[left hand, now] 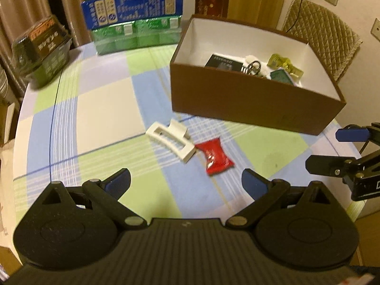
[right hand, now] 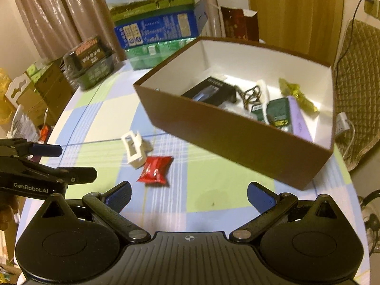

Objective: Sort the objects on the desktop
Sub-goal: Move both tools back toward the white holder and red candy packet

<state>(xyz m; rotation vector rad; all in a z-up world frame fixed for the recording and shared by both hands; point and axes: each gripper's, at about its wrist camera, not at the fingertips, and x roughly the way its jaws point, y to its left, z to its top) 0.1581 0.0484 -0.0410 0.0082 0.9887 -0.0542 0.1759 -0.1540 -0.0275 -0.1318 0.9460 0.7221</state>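
A white hair claw clip (left hand: 171, 139) and a red snack packet (left hand: 215, 158) lie side by side on the checked tablecloth, in front of a brown box (left hand: 251, 104) with a white inside. The box holds several sorted items. My left gripper (left hand: 186, 184) is open and empty, just short of the clip and packet. My right gripper (right hand: 189, 196) is open and empty, to the right of the packet (right hand: 155, 169) and clip (right hand: 135, 148), near the box's front wall (right hand: 237, 140). Each gripper shows at the edge of the other's view.
Stacked milk cartons (left hand: 133, 14) stand at the table's back. A dark food package (left hand: 42, 49) sits at the back left. A padded chair (left hand: 320, 35) stands behind the box. The round table's edge (right hand: 351, 185) curves close on the right.
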